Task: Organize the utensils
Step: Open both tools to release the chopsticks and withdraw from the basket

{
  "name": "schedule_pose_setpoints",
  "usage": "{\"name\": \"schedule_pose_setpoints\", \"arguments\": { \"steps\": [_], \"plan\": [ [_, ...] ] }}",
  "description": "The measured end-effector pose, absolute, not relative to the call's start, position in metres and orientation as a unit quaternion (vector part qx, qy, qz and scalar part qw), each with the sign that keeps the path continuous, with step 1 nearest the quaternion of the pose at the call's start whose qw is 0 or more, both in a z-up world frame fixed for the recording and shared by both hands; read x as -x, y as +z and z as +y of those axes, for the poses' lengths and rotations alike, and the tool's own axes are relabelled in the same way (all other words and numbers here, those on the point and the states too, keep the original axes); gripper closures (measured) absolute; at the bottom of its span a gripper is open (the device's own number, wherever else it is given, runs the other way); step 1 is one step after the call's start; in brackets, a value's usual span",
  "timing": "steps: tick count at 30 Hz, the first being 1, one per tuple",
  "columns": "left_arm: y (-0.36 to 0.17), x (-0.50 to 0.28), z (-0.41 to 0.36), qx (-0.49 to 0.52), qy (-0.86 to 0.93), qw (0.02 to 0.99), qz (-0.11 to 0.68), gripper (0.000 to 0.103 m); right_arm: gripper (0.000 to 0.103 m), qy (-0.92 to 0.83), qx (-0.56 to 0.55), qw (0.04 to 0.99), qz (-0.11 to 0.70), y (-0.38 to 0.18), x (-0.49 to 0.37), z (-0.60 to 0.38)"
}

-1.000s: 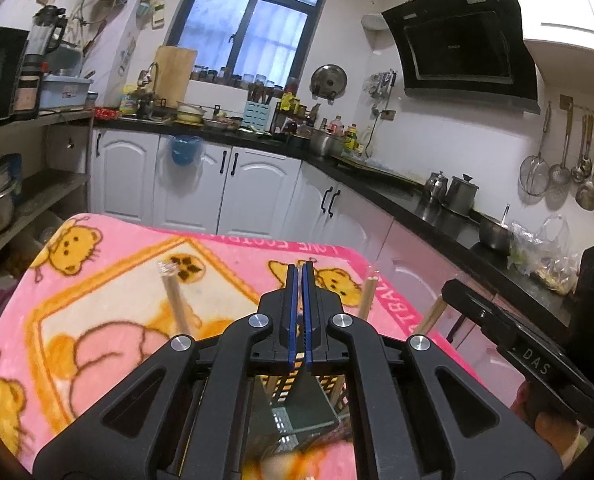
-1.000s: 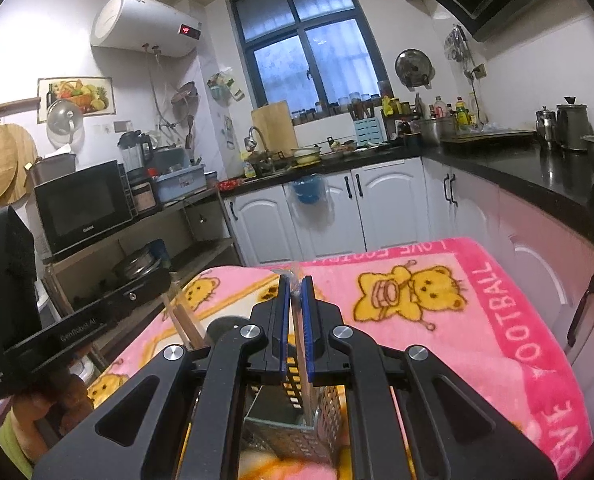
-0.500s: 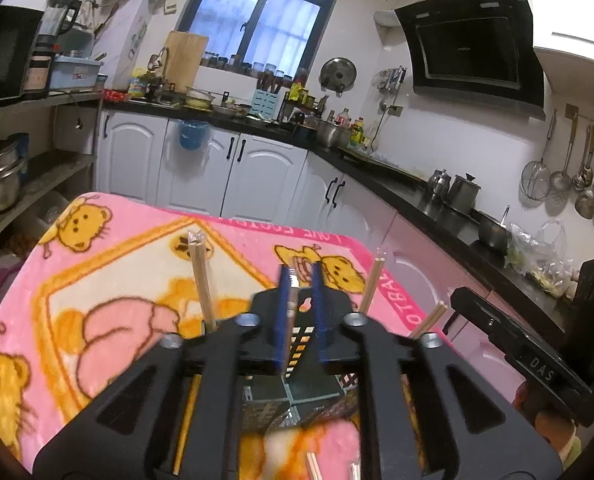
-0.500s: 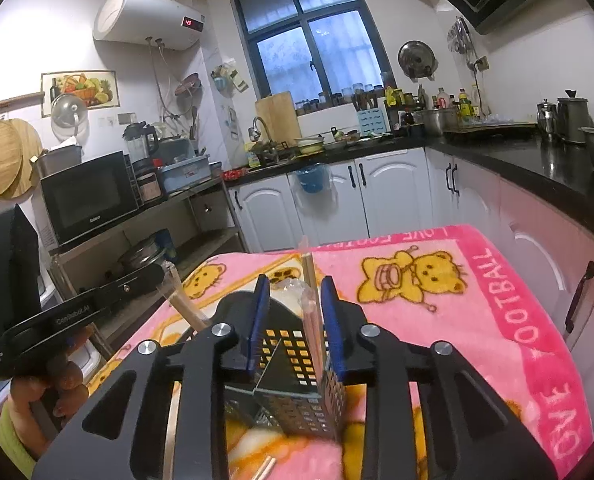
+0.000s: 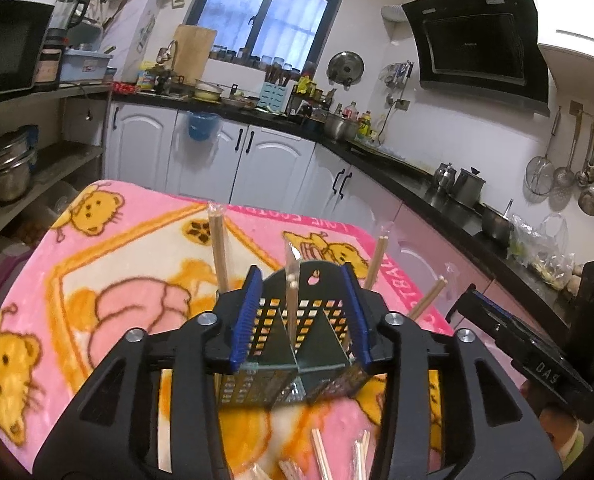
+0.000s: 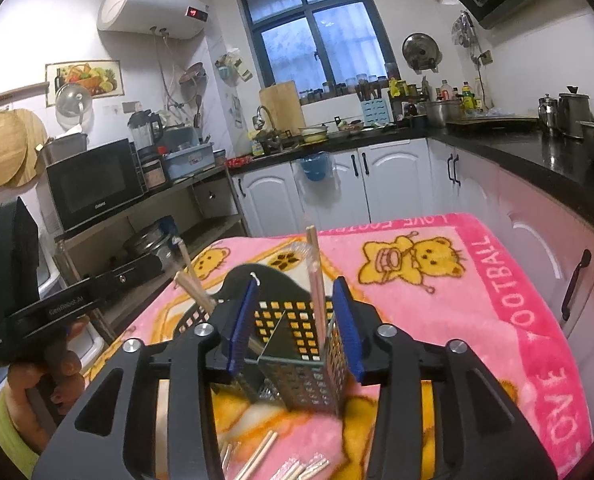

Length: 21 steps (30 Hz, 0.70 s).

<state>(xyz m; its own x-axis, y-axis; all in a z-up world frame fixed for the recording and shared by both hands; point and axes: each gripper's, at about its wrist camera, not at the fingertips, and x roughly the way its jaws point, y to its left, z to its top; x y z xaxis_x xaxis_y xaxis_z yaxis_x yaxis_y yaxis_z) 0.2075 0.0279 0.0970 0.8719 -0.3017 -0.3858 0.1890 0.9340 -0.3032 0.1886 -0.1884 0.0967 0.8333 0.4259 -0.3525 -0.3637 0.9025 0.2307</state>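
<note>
You're looking across a pink bear-print blanket (image 5: 129,248) covering the bench. A microwave (image 6: 93,184) is sitting on the shelf at left, a water heater (image 6: 153,6) is hanging above, and ladles (image 5: 589,168) are dangling beside the range hood (image 5: 477,44).

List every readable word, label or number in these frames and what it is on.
"LOVE FOOTBALL": pink blanket border.
"GenRobot.AI": left gripper body, right wrist view.
"DAS": right gripper body, upside down.
Water heater red display: unreadable.
Microwave brand: too small.
Counter bottle labels: too small.
</note>
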Motion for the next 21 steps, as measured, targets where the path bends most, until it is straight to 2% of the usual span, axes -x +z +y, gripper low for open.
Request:
{"name": "schedule_pose_setpoints", "arguments": {
  "steps": [5, 8, 13, 18, 21],
  "plan": [
    [0.095, -0.195, 0.027, 0.119, -0.119, 0.961, 0.218, 0.053, 0.061, 0.212, -0.070, 0.952, 0.210, 0.091, -0.182, -0.184],
    [0.091, -0.187, 0.029, 0.121, -0.119, 0.960, 0.221, 0.041, 0.055, 0.214, -0.067, 0.950, 0.217, 0.086, -0.178, -0.182],
    [0.091, -0.176, 0.033, 0.127, -0.119, 0.961, 0.215, 0.021, 0.054, 0.216, -0.063, 0.948, 0.223, 0.080, -0.173, -0.181],
    [0.095, -0.162, 0.036, 0.129, -0.120, 0.962, 0.208, 0.012, 0.053, 0.218, -0.058, 0.946, 0.231, 0.074, -0.165, -0.182],
    [0.094, -0.156, 0.039, 0.127, -0.113, 0.963, 0.211, 0.011, 0.053, 0.220, -0.052, 0.944, 0.240, 0.069, -0.162, -0.182]
  ]
}}
